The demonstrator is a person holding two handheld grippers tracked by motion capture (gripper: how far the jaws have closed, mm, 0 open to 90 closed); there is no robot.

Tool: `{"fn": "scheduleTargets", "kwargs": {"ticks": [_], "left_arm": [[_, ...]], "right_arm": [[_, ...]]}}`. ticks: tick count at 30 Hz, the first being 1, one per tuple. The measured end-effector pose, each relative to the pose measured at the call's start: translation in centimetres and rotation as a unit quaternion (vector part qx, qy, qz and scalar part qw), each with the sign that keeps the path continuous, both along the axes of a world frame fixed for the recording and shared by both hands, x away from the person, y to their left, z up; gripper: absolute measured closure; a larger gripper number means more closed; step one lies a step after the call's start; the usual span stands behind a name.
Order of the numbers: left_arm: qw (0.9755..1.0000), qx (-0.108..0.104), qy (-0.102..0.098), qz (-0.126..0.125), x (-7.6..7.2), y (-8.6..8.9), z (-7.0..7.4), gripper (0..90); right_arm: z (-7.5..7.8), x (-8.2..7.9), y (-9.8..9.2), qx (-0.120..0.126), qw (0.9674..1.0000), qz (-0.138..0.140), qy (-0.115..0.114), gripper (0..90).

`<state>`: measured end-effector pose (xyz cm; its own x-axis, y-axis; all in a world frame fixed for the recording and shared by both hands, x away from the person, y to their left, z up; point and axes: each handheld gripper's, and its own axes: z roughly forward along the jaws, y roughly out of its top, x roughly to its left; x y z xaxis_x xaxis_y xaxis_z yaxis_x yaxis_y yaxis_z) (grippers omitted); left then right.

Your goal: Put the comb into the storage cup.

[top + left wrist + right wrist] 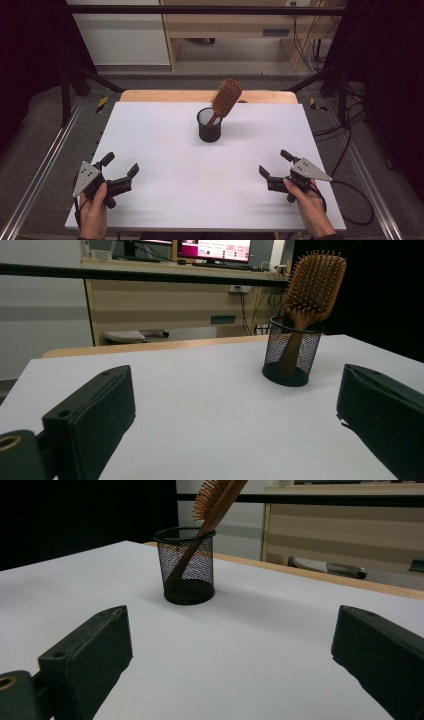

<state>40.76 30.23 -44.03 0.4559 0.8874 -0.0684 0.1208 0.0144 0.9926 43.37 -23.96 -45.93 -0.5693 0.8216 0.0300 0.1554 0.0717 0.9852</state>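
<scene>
Left gripper (121,167): jaws spread wide, nothing between them, held in the person's left hand (93,212) low over the white table (160,150), well apart from the mesh cup (209,125), on its near-left side. In the left gripper view both black jaws stand wide apart with bare tabletop between, and the cup sits ahead, off to the right.

Right gripper (272,162): jaws also spread wide, empty, held in the right hand (310,205), well apart from the cup, on its near-right side. In the right gripper view the cup sits ahead, left of centre.

Mesh cup: black, upright, on the table's far-centre part. Wooden hairbrush (225,97) stands in the cup handle-down, tilted, its bristle head leaning out over the cup's right rim. Neither gripper touches cup or brush.

Beyond the cup: wooden desk (165,295) with a lit monitor (215,249) on top.
</scene>
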Motion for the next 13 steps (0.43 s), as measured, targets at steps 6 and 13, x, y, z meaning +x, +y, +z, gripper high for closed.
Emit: {"fn": "scheduleTargets", "kwargs": {"ticks": [6,13], "left_arm": [[1.0,-0.005,-0.002,0.003,-0.7,-0.2,0.0,2.3],[1.0,-0.006,0.004,0.005,-0.7,-0.2,-0.2,2.0]], "right_arm": [[-0.2,0.6,0.4,0.0,1.0,0.004,0.005,2.9],[-0.2,0.7,1.0,-0.014,0.9998,0.01,-0.002,2.9]]}}
